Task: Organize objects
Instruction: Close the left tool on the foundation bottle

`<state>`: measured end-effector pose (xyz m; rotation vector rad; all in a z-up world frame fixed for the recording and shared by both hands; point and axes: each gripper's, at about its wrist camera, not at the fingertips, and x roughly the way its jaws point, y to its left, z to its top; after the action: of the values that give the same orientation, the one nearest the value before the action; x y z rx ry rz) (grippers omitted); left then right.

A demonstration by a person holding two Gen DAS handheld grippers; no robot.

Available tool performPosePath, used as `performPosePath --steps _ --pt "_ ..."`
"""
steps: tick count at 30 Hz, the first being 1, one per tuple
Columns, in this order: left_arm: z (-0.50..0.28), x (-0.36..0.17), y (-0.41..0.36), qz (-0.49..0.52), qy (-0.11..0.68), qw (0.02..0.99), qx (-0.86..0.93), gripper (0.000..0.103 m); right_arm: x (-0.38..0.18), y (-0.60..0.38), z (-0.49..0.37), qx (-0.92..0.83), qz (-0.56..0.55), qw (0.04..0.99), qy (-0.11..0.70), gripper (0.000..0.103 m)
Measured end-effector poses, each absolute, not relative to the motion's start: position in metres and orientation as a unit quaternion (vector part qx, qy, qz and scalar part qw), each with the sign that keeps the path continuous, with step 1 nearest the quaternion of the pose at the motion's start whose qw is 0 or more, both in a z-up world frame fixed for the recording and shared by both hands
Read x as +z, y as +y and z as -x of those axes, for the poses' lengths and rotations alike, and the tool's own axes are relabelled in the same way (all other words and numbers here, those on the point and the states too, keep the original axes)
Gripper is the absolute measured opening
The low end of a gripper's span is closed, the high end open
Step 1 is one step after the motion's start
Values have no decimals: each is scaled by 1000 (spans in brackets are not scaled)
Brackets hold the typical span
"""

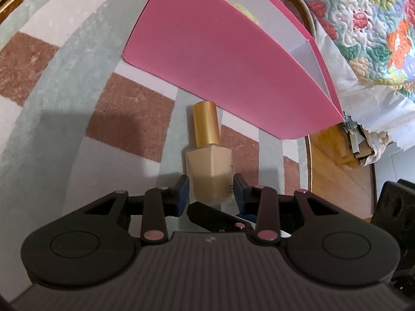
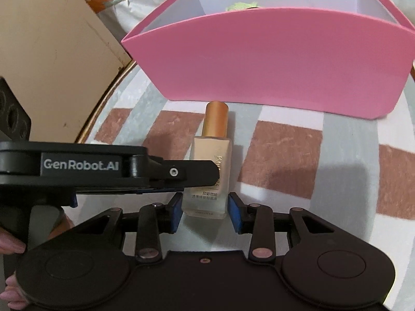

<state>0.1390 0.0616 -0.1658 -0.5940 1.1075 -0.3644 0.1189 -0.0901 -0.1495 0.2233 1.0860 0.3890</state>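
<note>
Checked rug (image 2: 285, 153), pink box (image 2: 259, 64) just behind; left gripper (image 1: 210, 189) and right gripper (image 2: 205, 204) both pinch 1 bottle (image 2: 212, 150).

Left gripper (image 1: 210, 189): pointing down and away, jaws narrowed, both blue pads pressed on the sides of the bottle (image 1: 208, 171).
Left gripper in the right wrist view: enters from the left, seen edge-on, its fingertip overlapping the bottle's left side.
Right gripper (image 2: 205, 207): angled steeply down, jaws close together, pads tight against the bottle's near end.
Left hand: only its fingers (image 2: 11, 247) show, at the near left edge, wrapped on the gripper's handle.
</note>
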Motion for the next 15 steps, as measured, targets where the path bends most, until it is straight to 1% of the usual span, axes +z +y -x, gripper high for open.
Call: performPosePath --steps 3,7,11,15 --pt "-136 -160 56 249 514 802 -175 33 -148 -87 -117 177 -99 836 510 42" --pt "-126 -148 42 185 518 815 -185 31 -147 -81 -106 176 -72 839 510 42" --pt "-113 -140 39 170 515 817 -198 31 -144 -79 -92 177 -56 840 509 42" --pt "-98 -123 42 171 495 825 -211 31 -128 -81 -78 180 -49 848 497 42"
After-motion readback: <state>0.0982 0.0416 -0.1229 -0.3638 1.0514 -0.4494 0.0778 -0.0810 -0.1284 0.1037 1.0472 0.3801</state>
